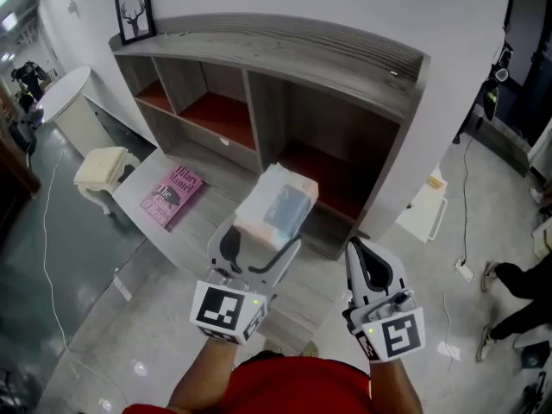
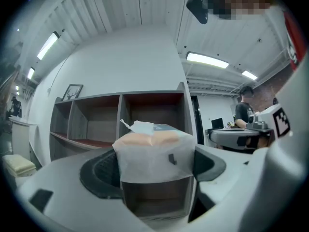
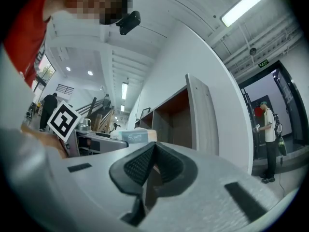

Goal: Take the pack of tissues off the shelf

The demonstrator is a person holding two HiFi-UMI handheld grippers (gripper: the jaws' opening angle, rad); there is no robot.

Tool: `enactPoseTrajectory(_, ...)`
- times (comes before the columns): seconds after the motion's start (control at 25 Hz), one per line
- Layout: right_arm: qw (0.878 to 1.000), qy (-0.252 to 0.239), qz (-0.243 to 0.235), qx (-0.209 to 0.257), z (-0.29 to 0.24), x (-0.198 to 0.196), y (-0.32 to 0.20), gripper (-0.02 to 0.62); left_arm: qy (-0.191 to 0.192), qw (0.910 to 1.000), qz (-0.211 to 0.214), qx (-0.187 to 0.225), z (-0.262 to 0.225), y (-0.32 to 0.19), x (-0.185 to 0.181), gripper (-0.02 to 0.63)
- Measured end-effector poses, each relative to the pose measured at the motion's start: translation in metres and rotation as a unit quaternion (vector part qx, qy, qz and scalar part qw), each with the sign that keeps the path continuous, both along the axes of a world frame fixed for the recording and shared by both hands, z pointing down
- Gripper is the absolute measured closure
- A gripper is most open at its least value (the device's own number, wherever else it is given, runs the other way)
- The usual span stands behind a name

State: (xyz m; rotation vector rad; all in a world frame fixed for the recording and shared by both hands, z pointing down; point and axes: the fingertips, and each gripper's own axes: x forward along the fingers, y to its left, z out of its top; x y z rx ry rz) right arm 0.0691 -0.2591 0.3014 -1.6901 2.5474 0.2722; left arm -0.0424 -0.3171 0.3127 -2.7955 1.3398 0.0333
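Note:
The pack of tissues (image 1: 276,210) is a soft clear-wrapped block with a blue label, held out in front of the grey shelf unit (image 1: 285,102), clear of its red-floored compartments. My left gripper (image 1: 259,250) is shut on the pack's near end. In the left gripper view the pack (image 2: 153,149) fills the gap between the two dark pads, and the shelf's compartments show behind it. My right gripper (image 1: 369,261) hangs to the right of the pack, shut, with nothing in it. The right gripper view shows its pads (image 3: 145,166) pressed together and the pack (image 3: 133,137) off to the left.
A pink book (image 1: 172,197) lies on the low grey table (image 1: 207,231) in front of the shelf. A framed deer picture (image 1: 134,12) stands on the shelf's top left corner. A cream stool (image 1: 102,169) and a white round table (image 1: 69,93) stand at the left. A person (image 1: 517,291) is at the far right.

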Motion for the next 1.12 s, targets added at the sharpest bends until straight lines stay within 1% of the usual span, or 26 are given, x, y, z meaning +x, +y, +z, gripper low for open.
enactPoseTrajectory(0.12, 1.000, -0.001, -0.014, 0.001, 0.001, -0.009, 0.000, 0.591, -0.002, 0.9999, -0.002, 0.013, 0.004, 0.006, -0.006, 0.195)
enactPoseTrajectory(0.32, 1.000, 0.001, -0.030, 0.000, 0.003, -0.022, -0.001, 0.591, 0.004, 0.9999, -0.013, 0.008, -0.002, 0.011, -0.014, 0.196)
enactPoseTrajectory(0.4, 0.999, 0.003, -0.033, -0.001, 0.004, -0.024, -0.002, 0.591, -0.001, 0.9998, -0.019, 0.007, -0.007, 0.011, -0.016, 0.196)
enactPoseTrajectory(0.84, 1.000, 0.002, -0.029, -0.004, 0.007, -0.020, -0.002, 0.591, -0.008, 0.9998, -0.018, 0.010, -0.005, 0.009, -0.012, 0.198)
enactPoseTrajectory(1.12, 1.000, 0.001, -0.024, -0.006, 0.006, -0.015, -0.002, 0.591, -0.006, 0.9999, -0.011, 0.009, -0.003, 0.008, -0.007, 0.198)
